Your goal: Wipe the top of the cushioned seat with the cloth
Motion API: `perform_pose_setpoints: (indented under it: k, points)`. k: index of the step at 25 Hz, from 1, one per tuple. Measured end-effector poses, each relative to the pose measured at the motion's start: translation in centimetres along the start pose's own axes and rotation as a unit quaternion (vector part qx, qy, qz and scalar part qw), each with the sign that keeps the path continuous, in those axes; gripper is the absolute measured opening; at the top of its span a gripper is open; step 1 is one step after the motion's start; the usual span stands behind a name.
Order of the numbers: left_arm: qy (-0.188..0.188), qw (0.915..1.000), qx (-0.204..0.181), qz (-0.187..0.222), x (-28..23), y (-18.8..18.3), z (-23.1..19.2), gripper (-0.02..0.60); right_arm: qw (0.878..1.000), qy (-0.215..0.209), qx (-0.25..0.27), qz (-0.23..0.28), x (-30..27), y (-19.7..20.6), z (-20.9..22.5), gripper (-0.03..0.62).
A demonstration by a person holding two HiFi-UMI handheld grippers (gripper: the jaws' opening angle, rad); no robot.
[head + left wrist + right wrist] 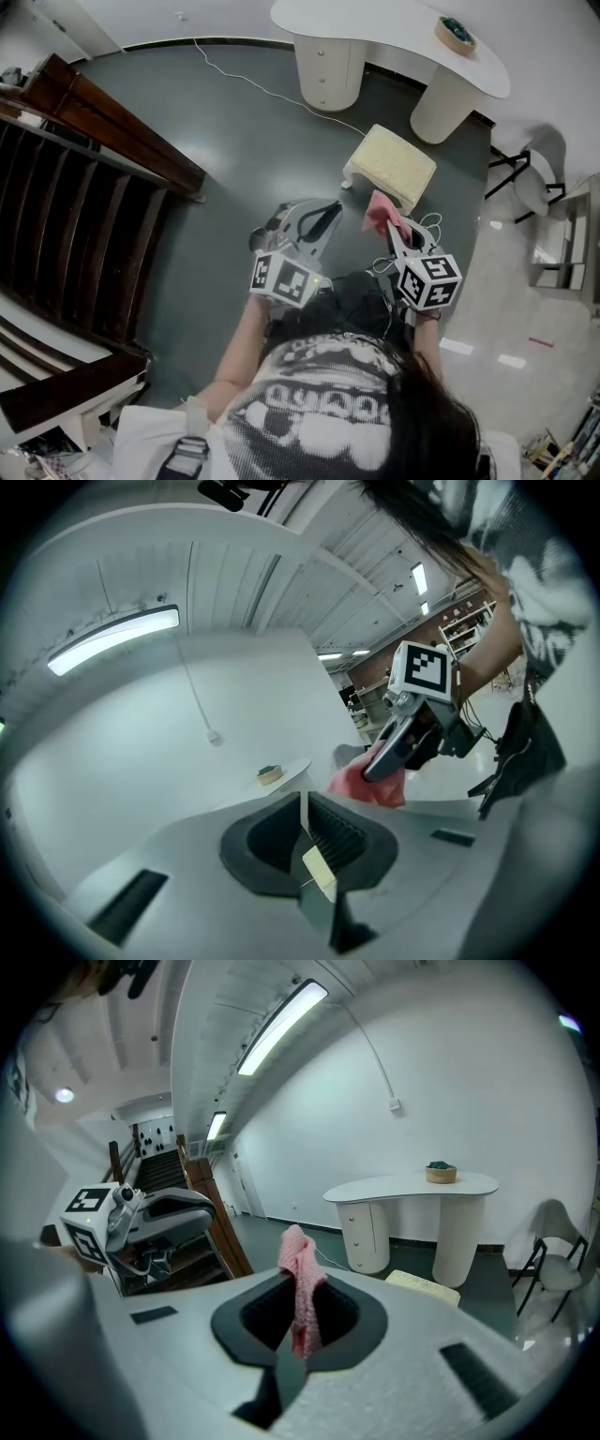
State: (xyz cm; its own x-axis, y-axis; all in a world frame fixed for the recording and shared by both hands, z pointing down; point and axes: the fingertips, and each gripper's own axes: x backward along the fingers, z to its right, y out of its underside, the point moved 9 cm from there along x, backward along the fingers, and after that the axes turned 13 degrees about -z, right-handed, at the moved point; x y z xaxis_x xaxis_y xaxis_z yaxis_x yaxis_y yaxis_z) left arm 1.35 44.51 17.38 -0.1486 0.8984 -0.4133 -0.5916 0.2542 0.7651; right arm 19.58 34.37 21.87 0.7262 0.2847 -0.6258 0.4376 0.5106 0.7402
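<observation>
Your R gripper [390, 225] is clamped on pink cloth [379, 208], just near of cushioned seat [392, 161]. L gripper [330, 212] jaws closed, empty. White table [375, 23] far; stairs [75, 197] left.

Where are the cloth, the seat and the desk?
cloth [381, 210], head view, on its bunched pink middle.
seat [394, 161], head view, on the middle of its cream top.
desk [375, 26], head view, on a bare part of its white top.

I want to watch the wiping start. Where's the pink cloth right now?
The pink cloth is pinched in the shut jaws of the right gripper. In the head view it shows right of centre, held up by the near edge of the cushioned seat.
</observation>
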Motion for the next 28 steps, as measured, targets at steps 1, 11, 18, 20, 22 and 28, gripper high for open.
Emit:
perform_pose_setpoints:
  k: [1,11,18,20,22,28]
  points:
    - [0.001,1.0,0.0,0.001,-0.1,0.1,-0.2,0.025,1.0,0.001,-0.001,-0.001,-0.2,-0.2,0.0,0.011]
    - [0.002,1.0,-0.005,-0.003,-3.5,1.2,-3.3,0.025,1.0,-0.01,-0.022,0.004,-4.3,-3.0,2.7,0.011]
    - [0.0,0.9996,-0.028,-0.011,-9.8,1.5,-8.8,0.025,0.999,0.002,-0.041,0.011,-9.1,-7.2,8.1,0.011]
    - [0.002,0.9994,-0.033,-0.013,-11.9,1.2,-10.7,0.025,0.999,0.004,-0.049,0.012,-10.3,-8.6,9.9,0.011]
    - [0.006,0.9993,-0.035,-0.015,-14.0,0.7,-12.2,0.025,0.998,0.002,-0.055,0.014,-11.5,-10.0,11.8,0.011]
    - [0.024,0.9989,-0.035,-0.021,-20.0,-0.2,-15.0,0.025,0.997,0.001,-0.081,0.019,-14.8,-12.8,16.8,0.011]
